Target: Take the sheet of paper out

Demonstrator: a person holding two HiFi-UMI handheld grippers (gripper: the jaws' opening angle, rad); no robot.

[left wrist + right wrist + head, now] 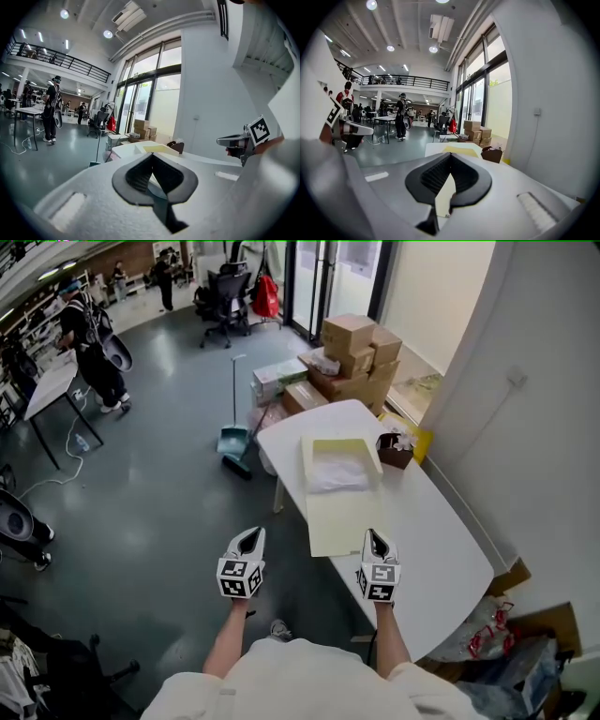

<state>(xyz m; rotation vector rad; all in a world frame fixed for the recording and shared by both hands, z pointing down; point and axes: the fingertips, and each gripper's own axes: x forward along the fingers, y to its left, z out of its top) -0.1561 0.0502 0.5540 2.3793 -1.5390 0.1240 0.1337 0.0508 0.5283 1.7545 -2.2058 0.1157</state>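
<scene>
A pale yellow folder (345, 517) lies open on the white table (441, 540). A white sheet of paper (337, 470) rests on its far half. My left gripper (251, 532) hangs over the floor just off the table's near left edge, jaws shut and empty. My right gripper (374, 533) hovers above the folder's near right corner, also shut with nothing held. In the left gripper view the left gripper (152, 154) points at the folder (159, 149) far ahead. The right gripper (450, 154) in its own view faces the folder (461, 150) too.
A small brown box (394, 448) with crumpled tissue stands on the table right of the folder. Cardboard boxes (352, 357) are stacked beyond the table, with a broom and dustpan (234, 442) on the floor. The wall (534, 427) runs along the right. People stand far left.
</scene>
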